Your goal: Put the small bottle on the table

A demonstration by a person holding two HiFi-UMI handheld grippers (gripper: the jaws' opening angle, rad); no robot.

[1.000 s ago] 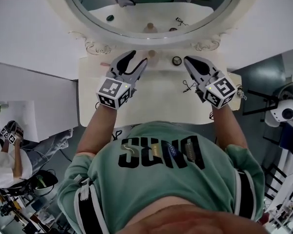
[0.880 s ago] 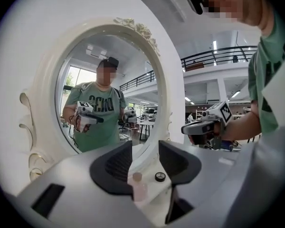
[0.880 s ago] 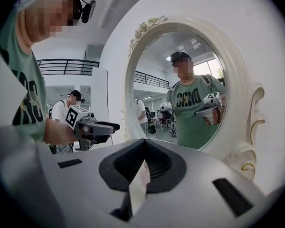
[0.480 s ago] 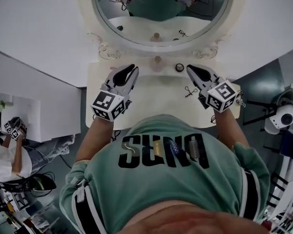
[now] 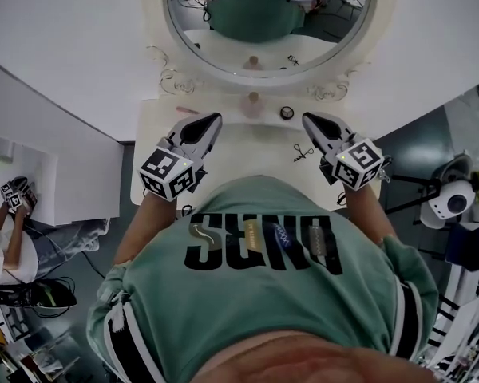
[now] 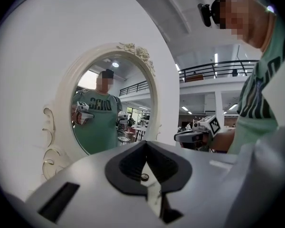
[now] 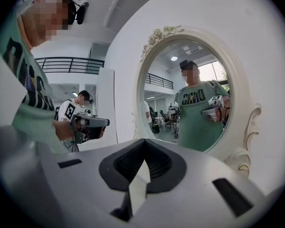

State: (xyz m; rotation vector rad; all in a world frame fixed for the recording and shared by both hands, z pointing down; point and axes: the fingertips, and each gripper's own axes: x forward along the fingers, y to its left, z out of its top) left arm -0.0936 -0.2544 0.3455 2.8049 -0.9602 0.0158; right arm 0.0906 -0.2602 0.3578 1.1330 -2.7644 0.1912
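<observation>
1. Hidden parts, head view: the person's green shirt (image 5: 255, 294) covers the near edge of the cream dressing table (image 5: 247, 162) and cuts off both forearms above the wrist. The top of the oval mirror (image 5: 267, 18) runs out of the frame.
2. Hidden parts, gripper views: each gripper's own grey body fills the lower half of its view and screens the tabletop, so we see the mirror and the person's reflection there but not the bottle.
3. Hard to make out: a small round dark item (image 5: 287, 112), a thin black wire-like tool (image 5: 302, 152) and a pink object (image 5: 187, 111) lie on the table. We cannot name them more closely.
4. Task object: the small bottle (image 5: 253, 104) stands upright on the table at the foot of the mirror, between the two gripper tips and farther back. It is apart from both.
5. Pose: both hands hold their grippers over the front of the table, roughly level and aimed at the mirror, with the marker cubes nearest the body.
6. Left gripper (image 5: 214, 120): its jaws have just been closing and now meet, with nothing between them.
7. Right gripper (image 5: 309, 120): its jaws come together to a single point and are empty.
</observation>
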